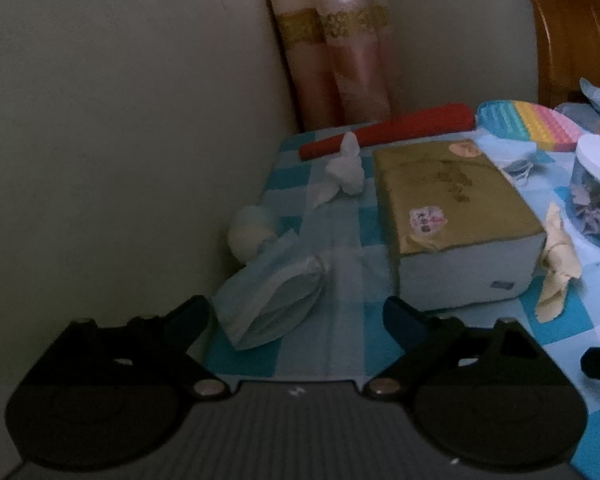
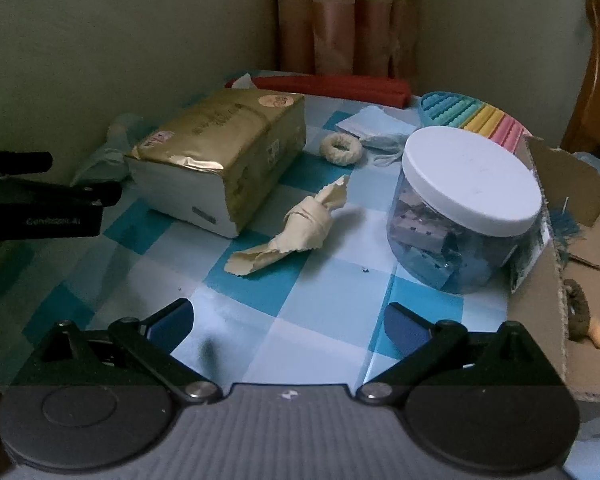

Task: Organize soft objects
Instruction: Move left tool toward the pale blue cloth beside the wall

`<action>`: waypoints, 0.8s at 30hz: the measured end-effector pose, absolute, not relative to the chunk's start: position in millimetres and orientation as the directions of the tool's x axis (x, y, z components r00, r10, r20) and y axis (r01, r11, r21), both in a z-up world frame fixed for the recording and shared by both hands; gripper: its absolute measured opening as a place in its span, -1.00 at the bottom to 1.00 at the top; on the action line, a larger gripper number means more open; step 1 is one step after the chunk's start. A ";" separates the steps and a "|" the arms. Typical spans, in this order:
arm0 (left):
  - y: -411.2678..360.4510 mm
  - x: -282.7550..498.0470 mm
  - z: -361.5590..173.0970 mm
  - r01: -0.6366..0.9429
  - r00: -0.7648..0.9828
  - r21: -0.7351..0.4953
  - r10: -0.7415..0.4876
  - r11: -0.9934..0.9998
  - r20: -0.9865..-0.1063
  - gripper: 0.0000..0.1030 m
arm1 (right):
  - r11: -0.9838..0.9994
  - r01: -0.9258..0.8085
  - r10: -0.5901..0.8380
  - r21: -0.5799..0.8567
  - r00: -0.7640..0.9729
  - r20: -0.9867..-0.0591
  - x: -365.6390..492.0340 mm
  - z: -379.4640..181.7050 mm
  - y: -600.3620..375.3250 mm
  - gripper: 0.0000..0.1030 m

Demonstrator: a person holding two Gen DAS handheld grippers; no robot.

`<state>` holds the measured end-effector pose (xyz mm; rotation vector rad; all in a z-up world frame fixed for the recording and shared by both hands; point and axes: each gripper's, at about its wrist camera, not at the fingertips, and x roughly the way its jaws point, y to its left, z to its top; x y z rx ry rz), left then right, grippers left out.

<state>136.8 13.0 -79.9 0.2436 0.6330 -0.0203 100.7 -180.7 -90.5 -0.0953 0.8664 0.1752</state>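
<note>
We are holding the left hand-held gripper [image 1: 296, 320] low over the near left corner of the desk [image 1: 340, 280], its fingers spread apart and gripping nothing. Just ahead of it a blue mask [image 1: 274, 296] is lying beside the wall, its long axis running from near-left to far-right. Beyond it a white ball [image 1: 247, 232] is sitting at the desk's edge, and farther back a white tissue [image 1: 346, 168] is standing crumpled, touching a red roll [image 1: 392, 128] that is stretching left to right along the far edge. To the right a gold tissue pack [image 1: 456, 196] is lying with its long axis pointing away from us.

We are keeping the right hand-held gripper [image 2: 290, 326] over the near desk, fingers likewise apart and empty. Ahead, a yellow cloth [image 2: 296, 228] is lying twisted just right of the pack, its long axis running from near-left to far-right, its pointed end aimed at a cream ring [image 2: 342, 148]. Behind the ring a second mask [image 2: 374, 130] is lying flat. Farther right a white-lidded jar [image 2: 464, 208] is standing upright, touching a cardboard box [image 2: 560, 280], with a rainbow pop toy [image 2: 476, 114] behind it.
</note>
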 end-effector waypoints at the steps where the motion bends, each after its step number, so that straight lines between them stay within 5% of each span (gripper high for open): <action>1: 12.7 138.9 -81.7 0.095 0.805 0.222 0.056 0.970 -0.590 0.81 | 0.982 -0.191 0.115 -0.011 0.635 -0.764 102.8 -91.4 -180.8 1.00; 18: 16.4 172.6 -101.3 0.065 0.777 0.200 0.076 0.978 -0.625 0.63 | 0.979 -0.205 0.145 0.018 0.624 -0.768 123.7 -100.1 -173.3 1.00; 24: 21.7 178.2 -102.3 0.063 0.776 0.156 0.050 0.986 -0.629 0.05 | 0.980 -0.199 0.142 0.016 0.640 -0.756 127.9 -99.3 -172.7 0.99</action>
